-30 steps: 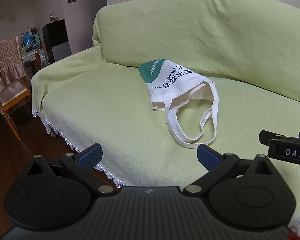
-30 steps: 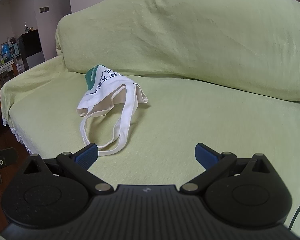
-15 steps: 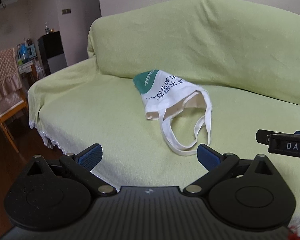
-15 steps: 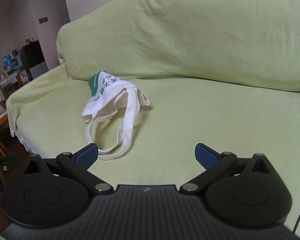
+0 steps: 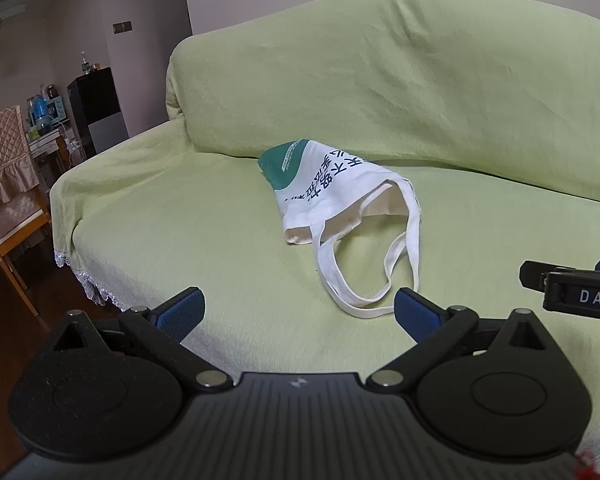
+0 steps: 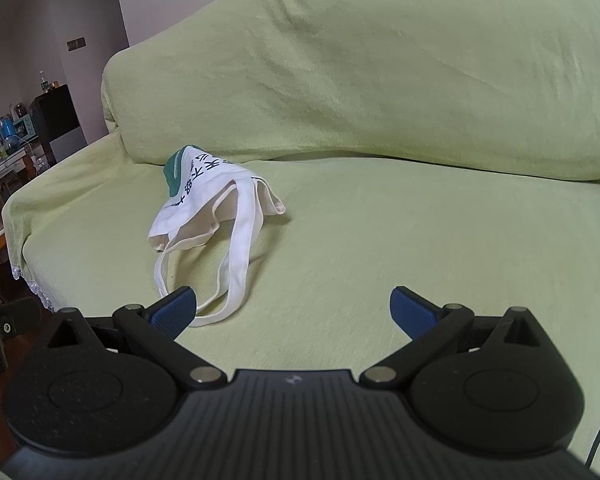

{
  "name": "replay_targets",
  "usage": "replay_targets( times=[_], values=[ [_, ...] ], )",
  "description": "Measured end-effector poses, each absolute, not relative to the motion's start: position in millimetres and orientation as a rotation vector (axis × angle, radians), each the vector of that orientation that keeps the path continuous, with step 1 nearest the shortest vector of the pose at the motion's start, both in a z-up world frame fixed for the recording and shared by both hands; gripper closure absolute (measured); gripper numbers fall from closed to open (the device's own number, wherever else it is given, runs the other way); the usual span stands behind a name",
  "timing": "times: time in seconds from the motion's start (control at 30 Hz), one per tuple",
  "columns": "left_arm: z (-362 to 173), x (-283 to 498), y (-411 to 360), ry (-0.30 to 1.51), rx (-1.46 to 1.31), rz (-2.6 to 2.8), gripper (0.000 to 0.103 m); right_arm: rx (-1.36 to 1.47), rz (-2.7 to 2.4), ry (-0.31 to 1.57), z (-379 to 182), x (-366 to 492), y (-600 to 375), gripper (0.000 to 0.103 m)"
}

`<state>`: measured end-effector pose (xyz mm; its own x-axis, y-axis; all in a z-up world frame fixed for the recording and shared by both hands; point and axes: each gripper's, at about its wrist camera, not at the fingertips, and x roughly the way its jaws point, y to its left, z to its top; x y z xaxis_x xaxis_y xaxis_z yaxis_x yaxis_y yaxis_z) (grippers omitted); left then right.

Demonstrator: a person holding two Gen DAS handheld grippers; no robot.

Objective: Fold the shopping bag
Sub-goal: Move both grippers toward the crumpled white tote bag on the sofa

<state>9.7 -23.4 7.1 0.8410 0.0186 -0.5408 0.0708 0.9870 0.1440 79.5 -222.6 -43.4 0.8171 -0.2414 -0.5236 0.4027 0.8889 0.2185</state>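
1. Left wrist view: a sofa [image 5: 180, 240] draped in a light green cover fills most of the frame
2. A white shopping bag [image 5: 332, 192] with a green end and dark lettering lies crumpled on the seat near the backrest, mouth open
3. Its two handles [image 5: 356, 288] trail across the seat toward the cameras
4. The left gripper [image 5: 298, 312] hovers above the seat, jaws spread wide and empty
5. Right wrist view: the right gripper [image 6: 292, 308] is likewise wide open and empty, its left finger just over a handle loop
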Motion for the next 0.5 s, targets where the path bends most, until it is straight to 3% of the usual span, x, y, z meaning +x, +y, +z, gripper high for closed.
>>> replay_targets(
  times=[0.5],
  values=[
    [1.2, 24.5, -27.7, 0.559, 0.179, -0.039, 0.001, 0.349, -0.341, 0.431, -41.6, 76.4, -231.8, 0.001]
  ],
)
